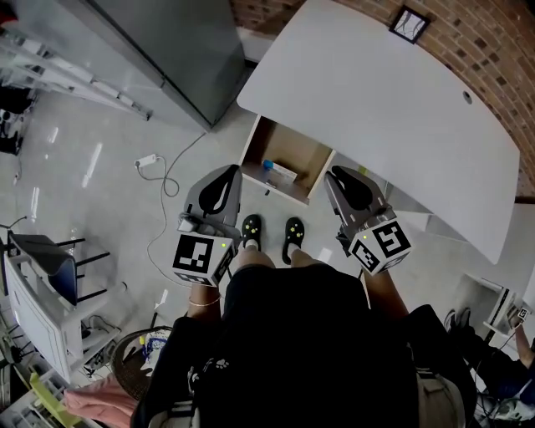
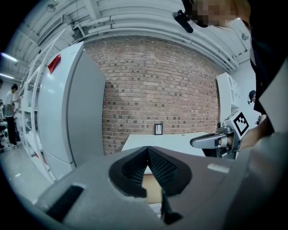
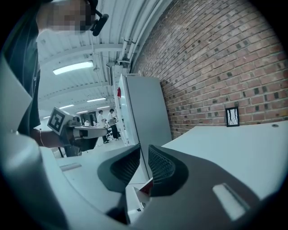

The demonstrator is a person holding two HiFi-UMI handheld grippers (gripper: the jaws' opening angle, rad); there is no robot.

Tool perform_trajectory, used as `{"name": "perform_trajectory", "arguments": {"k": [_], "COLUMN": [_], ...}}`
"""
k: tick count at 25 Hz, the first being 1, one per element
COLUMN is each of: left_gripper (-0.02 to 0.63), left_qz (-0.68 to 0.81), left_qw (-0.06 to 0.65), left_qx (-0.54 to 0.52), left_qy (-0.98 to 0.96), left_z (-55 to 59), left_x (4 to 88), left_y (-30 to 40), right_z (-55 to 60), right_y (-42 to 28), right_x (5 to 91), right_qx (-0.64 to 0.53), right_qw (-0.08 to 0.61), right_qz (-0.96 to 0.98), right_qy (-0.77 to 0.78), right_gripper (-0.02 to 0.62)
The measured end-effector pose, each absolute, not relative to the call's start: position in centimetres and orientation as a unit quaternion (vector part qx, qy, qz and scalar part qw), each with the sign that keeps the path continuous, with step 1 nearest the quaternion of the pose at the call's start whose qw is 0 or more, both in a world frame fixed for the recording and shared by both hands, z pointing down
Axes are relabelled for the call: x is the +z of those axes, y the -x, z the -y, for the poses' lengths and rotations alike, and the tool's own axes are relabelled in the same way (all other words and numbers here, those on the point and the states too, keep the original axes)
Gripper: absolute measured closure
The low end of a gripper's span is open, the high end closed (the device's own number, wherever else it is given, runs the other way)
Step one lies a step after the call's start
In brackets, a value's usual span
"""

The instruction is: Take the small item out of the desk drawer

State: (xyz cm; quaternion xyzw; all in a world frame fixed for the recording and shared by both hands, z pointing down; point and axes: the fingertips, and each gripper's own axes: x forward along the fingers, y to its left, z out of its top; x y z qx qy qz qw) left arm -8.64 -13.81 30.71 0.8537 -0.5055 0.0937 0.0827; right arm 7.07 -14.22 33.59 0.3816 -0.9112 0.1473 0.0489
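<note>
We are facing the desk (image 1: 376, 109) with its drawer (image 1: 259, 138) open. As we are judging it, the reach comes next. The right gripper (image 1: 336, 175), narrowly parted and empty off the drawer's front right corner, is needing wider jaws before dipping in. The left gripper (image 1: 232, 174) is hovering closed and empty off the drawer's front left. The small item (image 1: 280, 172), white with a blue end, is lying inside the drawer, front left.

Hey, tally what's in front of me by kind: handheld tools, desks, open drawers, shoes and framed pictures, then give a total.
Grey two-jaw handheld tools: 2, the left tool and the right tool
White curved desk: 1
Open wooden drawer: 1
Black shoes: 2
Black-framed picture: 1
Total: 7
</note>
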Motion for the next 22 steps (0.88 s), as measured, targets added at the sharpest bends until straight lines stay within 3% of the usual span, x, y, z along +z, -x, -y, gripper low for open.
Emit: {"name": "perform_trajectory", "arguments": {"k": [22], "left_gripper": [0.611], "left_qz": [0.461], "left_qw": [0.12], "left_qx": [0.111], "left_qy": [-0.872], "left_z": [16.7], "left_x": [36.7], "left_y": [12.7], "right_z": [16.4], "right_y": [-2.1], "right_x": [44.0], "right_qx": [0.158], "right_qw": [0.175], "right_qz": [0.892], "right_qy": [-0.386], "right_gripper": [0.508]}}
